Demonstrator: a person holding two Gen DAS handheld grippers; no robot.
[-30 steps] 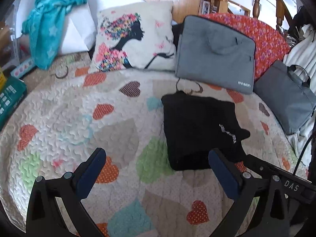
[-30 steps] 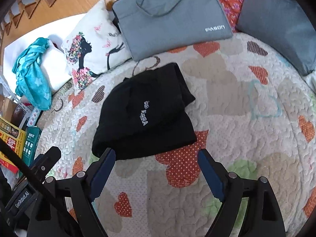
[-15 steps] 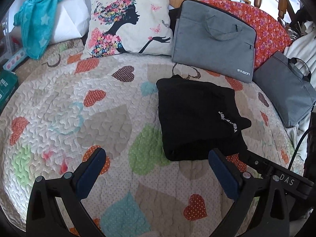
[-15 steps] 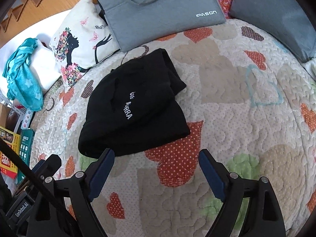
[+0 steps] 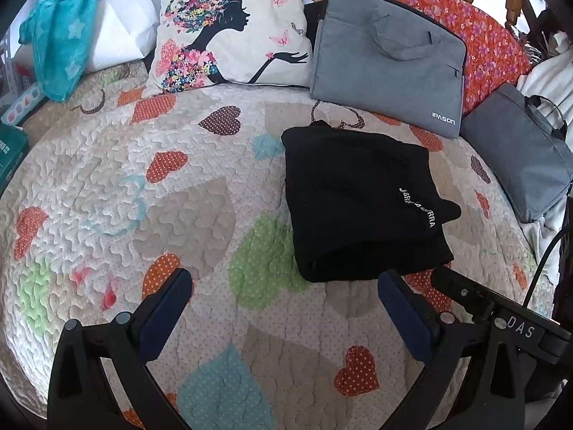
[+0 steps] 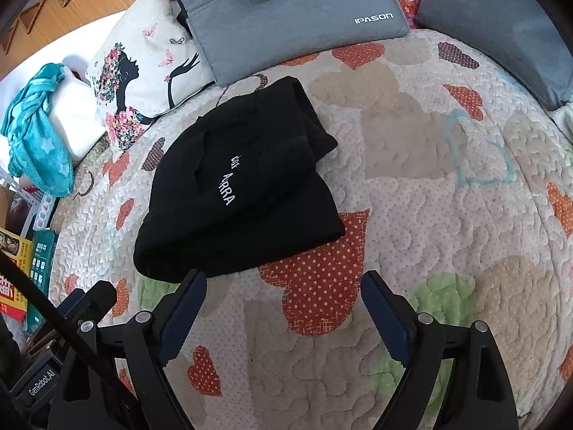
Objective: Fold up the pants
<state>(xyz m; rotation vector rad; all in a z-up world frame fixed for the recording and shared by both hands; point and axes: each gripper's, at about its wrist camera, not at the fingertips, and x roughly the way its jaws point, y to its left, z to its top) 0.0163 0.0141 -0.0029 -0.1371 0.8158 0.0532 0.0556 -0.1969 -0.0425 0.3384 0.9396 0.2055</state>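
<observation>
The black pants (image 5: 361, 200) lie folded into a compact bundle on the heart-patterned quilt (image 5: 179, 193), white lettering on top. They also show in the right wrist view (image 6: 240, 186). My left gripper (image 5: 284, 286) is open and empty, held above the quilt just short of the bundle's near edge. My right gripper (image 6: 284, 286) is open and empty, also just short of the bundle, with its left finger (image 6: 182, 308) close to the near edge. Part of the right gripper's body (image 5: 501, 319) shows at lower right in the left wrist view.
A printed pillow (image 5: 229, 32), a grey laptop bag (image 5: 386, 57) and a second grey bag (image 5: 519, 150) line the far side. A teal cloth (image 5: 68, 32) lies on a white pillow at far left. Boxes (image 6: 21, 261) sit beside the bed.
Both grippers have risen and drawn back from the folded pants, so more of the quilt shows. The pants have not moved. Both stay open.
</observation>
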